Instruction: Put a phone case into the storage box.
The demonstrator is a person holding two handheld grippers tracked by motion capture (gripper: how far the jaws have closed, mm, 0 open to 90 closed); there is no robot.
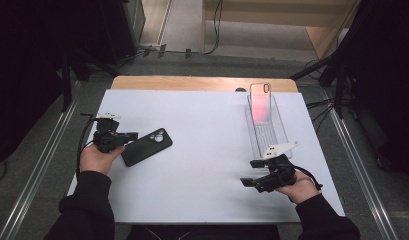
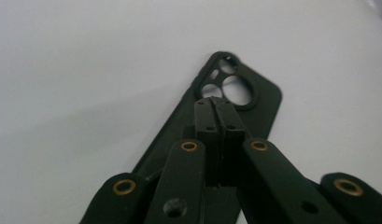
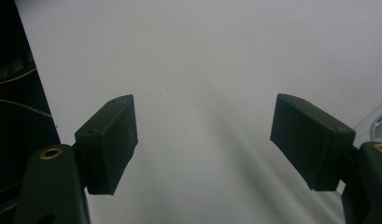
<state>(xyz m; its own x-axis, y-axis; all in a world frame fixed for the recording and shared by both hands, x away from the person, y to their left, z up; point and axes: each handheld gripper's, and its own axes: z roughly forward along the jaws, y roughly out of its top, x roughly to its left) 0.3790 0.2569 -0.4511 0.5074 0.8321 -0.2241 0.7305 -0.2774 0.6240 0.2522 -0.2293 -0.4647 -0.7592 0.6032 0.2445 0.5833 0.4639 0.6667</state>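
A black phone case (image 1: 146, 146) is being shown on a white mat (image 1: 207, 165); a clear tray (image 1: 267, 131) is being tinted pink; both grippers (image 1: 131, 135) (image 1: 248, 173) are black.

The right gripper (image 3: 202, 140) holds its two black jaws wide apart over the white table (image 3: 202, 56) (nothing is between them); a clear container's edge (image 3: 378, 122) is just beside it.
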